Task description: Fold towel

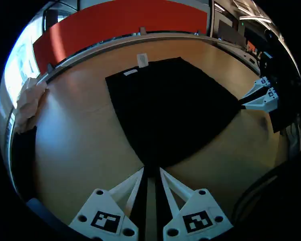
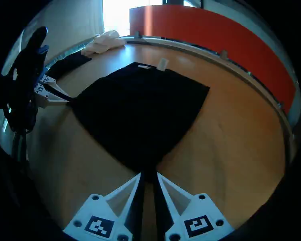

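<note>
A black towel (image 1: 170, 108) is laid flat on a wooden worktop (image 1: 78, 132), spread open in what looks like a single layer. A small white label (image 1: 142, 59) is seen at its far edge.

The left claw (image 1: 151, 168) is drawn almost closed, and the towel's near left corner is pinched at its tips. The right claw (image 2: 149, 173) is drawn in likewise, with the near right corner nipped between its fingers. Each claw is also seen from the other's camera, off to the side, its fingers meeting in a point on its corner. Both corners are held low. Whether they are lifted off the worktop cannot be told.

A crumpled cream cloth (image 1: 28, 102) and a dark cloth (image 2: 70, 62) are seen at the far left of the worktop, well apart from the towel. A red panel (image 1: 122, 20) is set behind the far edge.

The task is judged to be at its very start. Two neighbouring corners are gripped, but no crease or doubled layer is seen. The first fold is yet to be made, most likely by carrying the held corners over to the far edge. Any further folds are left for after that.
</note>
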The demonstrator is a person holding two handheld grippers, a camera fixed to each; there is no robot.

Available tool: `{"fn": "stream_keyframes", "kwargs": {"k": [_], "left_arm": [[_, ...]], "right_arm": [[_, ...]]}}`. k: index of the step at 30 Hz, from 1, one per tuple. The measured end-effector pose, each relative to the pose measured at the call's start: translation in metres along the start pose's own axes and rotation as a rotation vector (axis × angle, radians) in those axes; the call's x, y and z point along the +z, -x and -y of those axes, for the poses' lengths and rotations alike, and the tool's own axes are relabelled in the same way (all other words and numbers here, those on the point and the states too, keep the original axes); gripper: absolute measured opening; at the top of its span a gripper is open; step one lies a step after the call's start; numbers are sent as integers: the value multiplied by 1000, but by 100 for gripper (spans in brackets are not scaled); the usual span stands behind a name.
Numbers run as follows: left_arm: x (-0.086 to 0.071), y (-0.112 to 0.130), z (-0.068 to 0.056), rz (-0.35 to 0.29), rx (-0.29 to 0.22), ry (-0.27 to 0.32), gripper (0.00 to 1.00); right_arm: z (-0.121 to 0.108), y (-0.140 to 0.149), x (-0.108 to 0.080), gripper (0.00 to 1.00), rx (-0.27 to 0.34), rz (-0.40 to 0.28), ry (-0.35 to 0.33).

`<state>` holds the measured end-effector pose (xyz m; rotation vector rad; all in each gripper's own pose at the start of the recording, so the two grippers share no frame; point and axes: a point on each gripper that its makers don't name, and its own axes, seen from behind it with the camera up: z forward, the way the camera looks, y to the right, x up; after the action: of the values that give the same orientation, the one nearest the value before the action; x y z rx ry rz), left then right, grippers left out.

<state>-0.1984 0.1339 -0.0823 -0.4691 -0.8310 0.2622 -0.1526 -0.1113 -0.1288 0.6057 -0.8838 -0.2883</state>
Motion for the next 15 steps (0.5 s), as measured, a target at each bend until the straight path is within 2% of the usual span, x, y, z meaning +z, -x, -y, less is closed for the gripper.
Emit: {"fn": "stream_keyframes", "kwargs": {"k": [9, 15], "left_arm": [[-5, -4, -5, -2, -46, 7, 11], [-19, -17, -5, -9, -69, 7, 11]], "right_arm": [[-4, -12, -8, 13, 9, -20, 1], [-6, -32, -23, 13, 0, -49, 6]]}}
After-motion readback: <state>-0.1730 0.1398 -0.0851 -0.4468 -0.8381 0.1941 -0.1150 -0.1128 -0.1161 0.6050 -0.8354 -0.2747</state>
